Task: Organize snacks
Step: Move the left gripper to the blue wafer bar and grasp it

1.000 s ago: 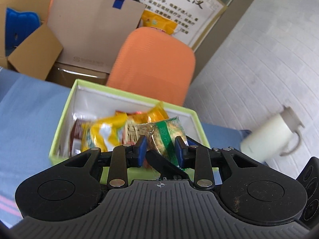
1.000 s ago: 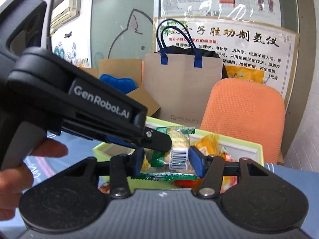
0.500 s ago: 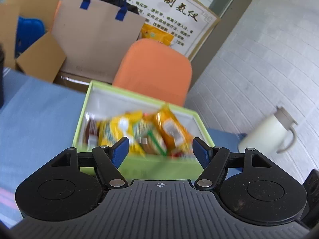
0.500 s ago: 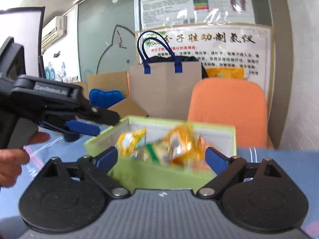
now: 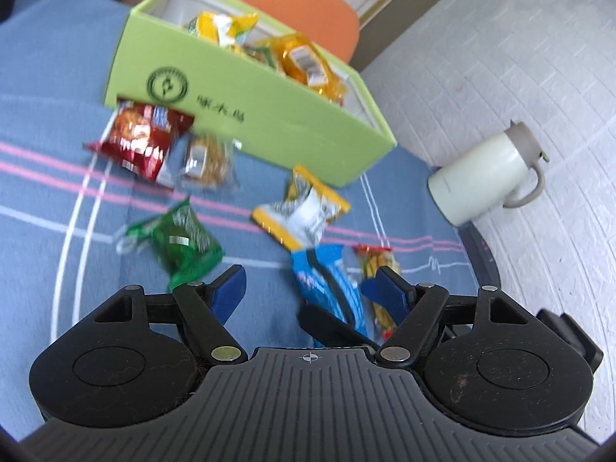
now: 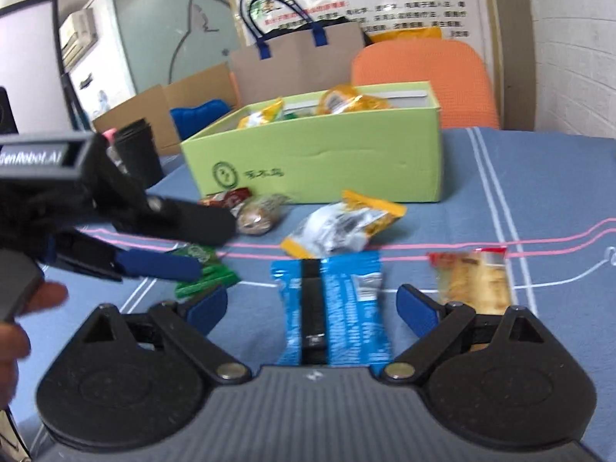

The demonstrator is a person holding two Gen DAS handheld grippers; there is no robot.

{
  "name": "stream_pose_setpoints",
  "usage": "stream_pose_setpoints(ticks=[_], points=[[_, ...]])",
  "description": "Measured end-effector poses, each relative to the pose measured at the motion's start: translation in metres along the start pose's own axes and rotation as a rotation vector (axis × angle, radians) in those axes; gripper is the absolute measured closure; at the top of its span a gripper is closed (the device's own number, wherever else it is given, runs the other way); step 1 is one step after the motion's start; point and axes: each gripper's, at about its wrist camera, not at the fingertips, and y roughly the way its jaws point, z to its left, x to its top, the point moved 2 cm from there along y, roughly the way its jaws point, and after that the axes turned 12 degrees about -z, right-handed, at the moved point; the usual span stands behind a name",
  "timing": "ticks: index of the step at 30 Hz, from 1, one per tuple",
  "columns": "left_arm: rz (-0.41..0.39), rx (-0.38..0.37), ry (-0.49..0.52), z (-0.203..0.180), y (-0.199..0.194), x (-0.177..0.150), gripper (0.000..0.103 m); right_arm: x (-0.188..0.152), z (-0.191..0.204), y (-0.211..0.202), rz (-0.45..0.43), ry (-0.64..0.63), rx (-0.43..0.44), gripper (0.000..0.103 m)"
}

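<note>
Both claws angled down over table – left claw [image 5: 308,288] apart, empty; right claw [image 6: 312,308] apart, astride blue packet [image 6: 331,300].

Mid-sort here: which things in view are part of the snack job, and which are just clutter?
Job: green box; blue packet; green packet; red packet; yellow-white packet; clear cracker packet.

Clutter: white jug; paper bag; orange chair; black cups.
</note>
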Motion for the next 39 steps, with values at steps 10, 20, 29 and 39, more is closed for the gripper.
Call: stream_pose_setpoints(ticks=[10, 20, 29, 39], points=[[-0.042, 0.052, -0.037, 0.017, -0.023, 0.003, 0.042, -0.006, 0.03, 0.009, 0.046, -0.065, 0.081, 0.01], [-0.003, 0.014, -0.069, 0.02, -0.018, -0.004, 0.041, -0.011, 0.037, -0.006, 0.03, -0.087, 0.025, 0.01], [0.047, 0.026, -0.054, 0.012, 0.008, -0.01, 0.038, -0.018, 0.037, 0.005, 0.06, -0.075, 0.01, 0.009], [0.029, 0.009, 0.027, -0.003, 0.008, -0.006, 0.035, -0.015, 0.032, 0.007, 0.088, -0.069, 0.059, 0.001]])
